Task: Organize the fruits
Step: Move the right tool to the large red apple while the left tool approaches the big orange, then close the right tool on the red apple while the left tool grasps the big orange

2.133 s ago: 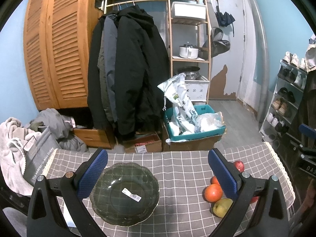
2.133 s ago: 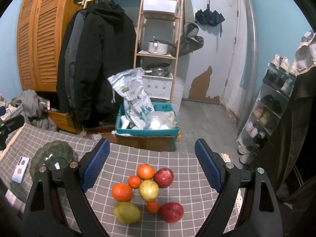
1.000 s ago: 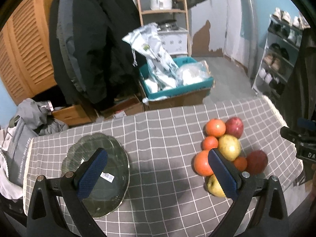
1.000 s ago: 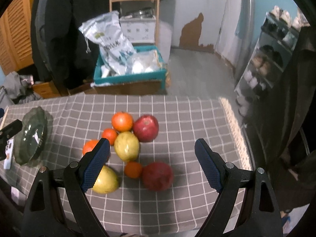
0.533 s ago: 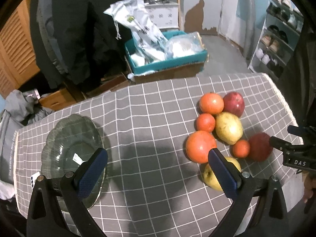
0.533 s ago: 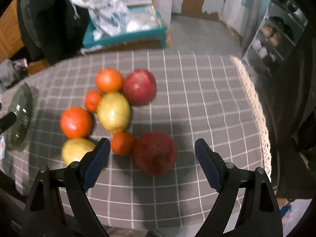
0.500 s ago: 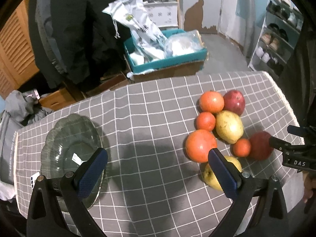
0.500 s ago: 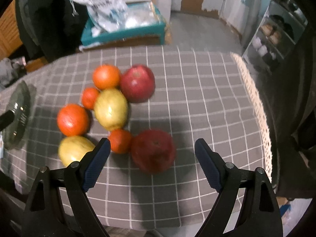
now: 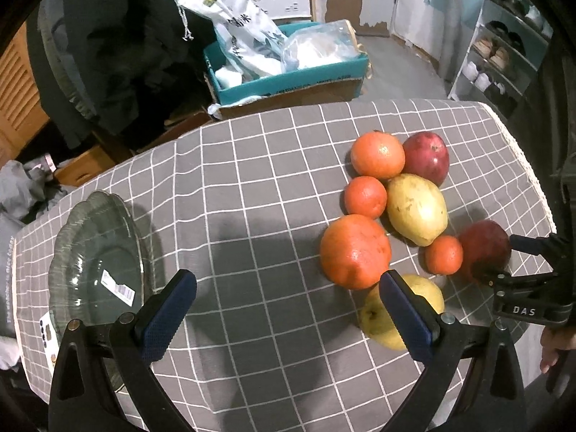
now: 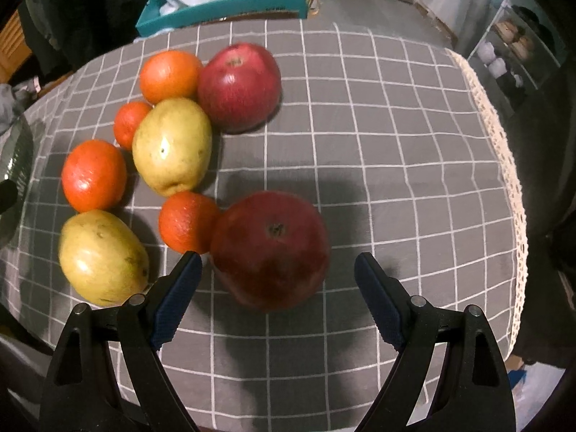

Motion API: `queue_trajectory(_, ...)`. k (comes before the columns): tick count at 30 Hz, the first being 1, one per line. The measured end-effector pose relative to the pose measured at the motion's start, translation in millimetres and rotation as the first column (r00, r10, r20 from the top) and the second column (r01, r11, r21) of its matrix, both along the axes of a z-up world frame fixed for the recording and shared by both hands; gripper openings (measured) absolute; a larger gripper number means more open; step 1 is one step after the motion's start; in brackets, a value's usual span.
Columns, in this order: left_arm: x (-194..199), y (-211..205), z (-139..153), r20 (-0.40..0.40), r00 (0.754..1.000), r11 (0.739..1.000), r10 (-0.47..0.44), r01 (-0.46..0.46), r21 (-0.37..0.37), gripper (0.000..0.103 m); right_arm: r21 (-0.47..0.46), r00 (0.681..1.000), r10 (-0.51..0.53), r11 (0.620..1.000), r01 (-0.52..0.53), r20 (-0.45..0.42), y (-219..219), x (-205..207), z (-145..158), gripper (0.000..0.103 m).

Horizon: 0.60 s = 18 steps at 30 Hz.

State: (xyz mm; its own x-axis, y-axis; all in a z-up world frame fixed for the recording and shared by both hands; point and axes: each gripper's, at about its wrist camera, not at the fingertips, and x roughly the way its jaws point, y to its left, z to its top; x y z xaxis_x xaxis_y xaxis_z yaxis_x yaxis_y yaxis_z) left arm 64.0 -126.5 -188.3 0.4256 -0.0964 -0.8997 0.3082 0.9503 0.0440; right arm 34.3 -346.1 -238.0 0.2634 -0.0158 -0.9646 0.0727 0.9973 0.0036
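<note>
Pear (image 9: 417, 302) half behind left claw (image 9: 288, 306)

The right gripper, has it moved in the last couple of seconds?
Yes. The right gripper has come down and forward toward the near dark red apple, which now sits large between its open fingers.

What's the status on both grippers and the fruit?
Right gripper open, fingers straddling the near red apple, not closed. Left gripper open, empty, over cloth. Small orange touches the apple's left side. Glass bowl holds no fruit.
</note>
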Motion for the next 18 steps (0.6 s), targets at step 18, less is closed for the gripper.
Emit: queue_trajectory(18, 24.4, -26.2, -31.2, -0.084, 0.996, 0.999, -0.031, 0.029, -0.034, 0.102, -0.024, 0.999, 0.015, 1.0, -0.014, 0.039, -5.1, -0.3, 0.2, 0.074)
